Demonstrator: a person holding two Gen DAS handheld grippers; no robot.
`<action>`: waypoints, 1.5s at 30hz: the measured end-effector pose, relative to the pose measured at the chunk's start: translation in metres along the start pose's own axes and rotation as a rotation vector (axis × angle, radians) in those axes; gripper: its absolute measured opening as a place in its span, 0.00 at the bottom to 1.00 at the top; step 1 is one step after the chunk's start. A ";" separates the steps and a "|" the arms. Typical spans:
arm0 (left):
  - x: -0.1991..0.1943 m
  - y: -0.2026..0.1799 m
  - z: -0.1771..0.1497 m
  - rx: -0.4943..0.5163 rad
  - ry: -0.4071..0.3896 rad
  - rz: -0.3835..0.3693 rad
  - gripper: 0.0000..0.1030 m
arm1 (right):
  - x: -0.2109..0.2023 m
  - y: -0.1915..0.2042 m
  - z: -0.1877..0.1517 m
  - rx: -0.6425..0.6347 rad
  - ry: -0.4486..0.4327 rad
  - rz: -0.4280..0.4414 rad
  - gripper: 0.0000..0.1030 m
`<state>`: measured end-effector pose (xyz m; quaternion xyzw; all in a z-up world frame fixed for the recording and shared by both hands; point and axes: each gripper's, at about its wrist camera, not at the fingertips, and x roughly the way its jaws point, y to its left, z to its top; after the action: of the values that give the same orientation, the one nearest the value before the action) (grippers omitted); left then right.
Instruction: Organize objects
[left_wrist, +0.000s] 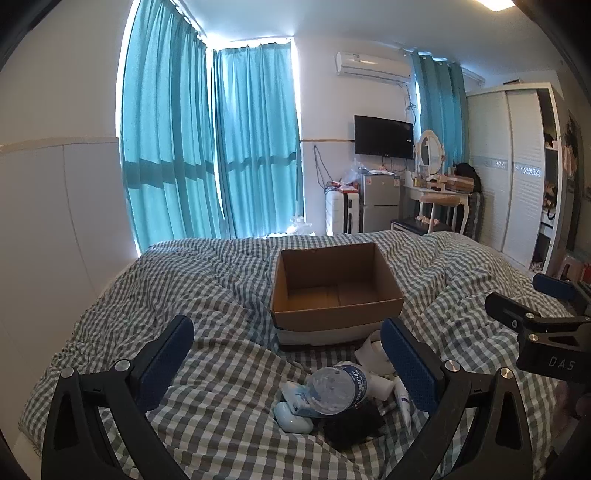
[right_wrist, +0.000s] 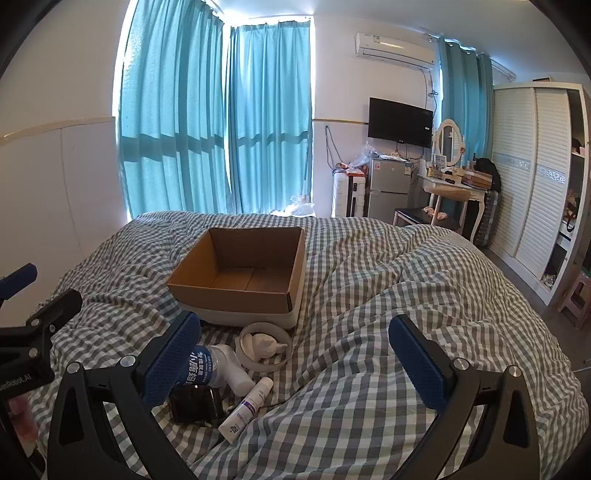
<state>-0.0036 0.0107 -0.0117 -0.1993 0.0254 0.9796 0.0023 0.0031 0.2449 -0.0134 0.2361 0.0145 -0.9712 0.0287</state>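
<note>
An open, empty cardboard box (left_wrist: 334, 288) (right_wrist: 240, 273) sits on the checked bed cover. In front of it lies a pile: a clear plastic bottle with a blue label (left_wrist: 338, 387) (right_wrist: 207, 367), a pale blue case (left_wrist: 293, 419), a black object (left_wrist: 354, 422) (right_wrist: 195, 404), a white tube (right_wrist: 245, 413), and a white round dish holding a white lump (right_wrist: 264, 347). My left gripper (left_wrist: 291, 354) is open above the pile, touching nothing. My right gripper (right_wrist: 295, 350) is open to the right of the pile, and shows in the left wrist view (left_wrist: 532, 314).
The checked duvet (right_wrist: 388, 295) is rumpled into folds around the box. A white wall (left_wrist: 55, 221) runs along the bed's left side. Beyond the bed stand teal curtains (left_wrist: 207, 147), a small fridge (right_wrist: 388, 188), a dressing table (right_wrist: 450, 192) and a white wardrobe (right_wrist: 532, 177).
</note>
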 end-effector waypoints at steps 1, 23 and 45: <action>0.001 0.002 0.000 -0.008 0.002 -0.003 1.00 | 0.000 0.001 0.000 -0.004 0.002 0.001 1.00; 0.057 0.024 0.009 -0.054 0.133 -0.033 1.00 | 0.022 0.000 0.018 -0.038 -0.006 0.046 1.00; 0.126 0.011 -0.007 -0.004 0.356 -0.063 1.00 | 0.082 -0.006 0.021 -0.097 0.141 0.146 1.00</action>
<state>-0.1168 -0.0012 -0.0672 -0.3701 0.0172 0.9284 0.0280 -0.0796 0.2463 -0.0326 0.3025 0.0462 -0.9457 0.1098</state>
